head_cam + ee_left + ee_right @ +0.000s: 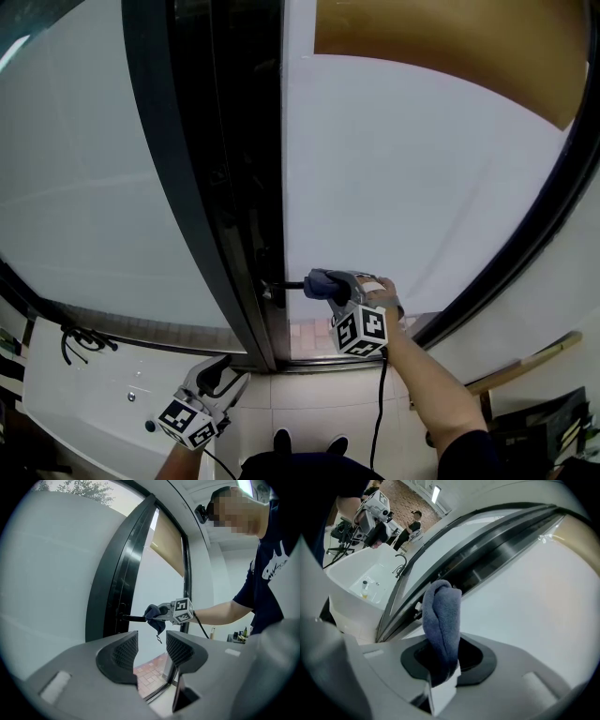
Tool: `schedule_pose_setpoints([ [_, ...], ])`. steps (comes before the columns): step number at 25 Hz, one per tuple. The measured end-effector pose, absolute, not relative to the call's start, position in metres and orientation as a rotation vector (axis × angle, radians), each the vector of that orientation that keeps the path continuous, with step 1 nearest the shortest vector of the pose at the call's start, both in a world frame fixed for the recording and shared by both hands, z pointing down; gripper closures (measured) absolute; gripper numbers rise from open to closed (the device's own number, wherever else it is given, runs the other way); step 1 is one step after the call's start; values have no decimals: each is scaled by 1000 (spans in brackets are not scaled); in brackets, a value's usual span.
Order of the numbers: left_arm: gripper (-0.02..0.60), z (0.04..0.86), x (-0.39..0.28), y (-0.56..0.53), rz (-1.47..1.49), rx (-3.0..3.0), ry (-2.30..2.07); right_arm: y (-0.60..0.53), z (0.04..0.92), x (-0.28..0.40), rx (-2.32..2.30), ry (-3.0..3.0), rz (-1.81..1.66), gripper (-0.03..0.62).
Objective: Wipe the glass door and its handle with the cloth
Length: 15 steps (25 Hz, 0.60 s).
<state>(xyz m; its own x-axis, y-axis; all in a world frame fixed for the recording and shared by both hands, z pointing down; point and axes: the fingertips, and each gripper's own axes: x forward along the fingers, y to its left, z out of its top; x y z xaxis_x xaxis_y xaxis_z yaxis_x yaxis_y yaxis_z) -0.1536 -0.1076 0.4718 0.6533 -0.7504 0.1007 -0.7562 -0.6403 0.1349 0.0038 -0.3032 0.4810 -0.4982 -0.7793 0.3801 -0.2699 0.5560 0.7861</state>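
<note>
The right gripper [328,284], jaws clamped on a blue cloth [442,620], holds it against the dark handle [289,284] of the glass door [412,178]. The left gripper [149,651] hangs low at near left, jaws partly apart, empty.

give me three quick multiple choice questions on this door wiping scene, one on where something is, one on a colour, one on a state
1. Where is the cloth?
A. on the floor
B. at the end of the door handle
C. in the left gripper

2. What colour is the cloth?
A. white
B. red
C. blue-grey

3. How are the left gripper's fingers?
A. apart, nothing between them
B. shut on the cloth
C. shut on the handle

Answers:
1 B, the right gripper holds it at the handle's tip.
2 C, the right gripper view shows it close up.
3 A, floor tiles show through the gap.
</note>
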Motion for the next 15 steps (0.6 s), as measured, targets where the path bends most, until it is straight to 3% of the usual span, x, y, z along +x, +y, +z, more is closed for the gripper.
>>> schedule_pose_setpoints([
  [15,397,463,-155,-114,17,2711,-1258,-276,427,28,1067,-2420,-508,516],
])
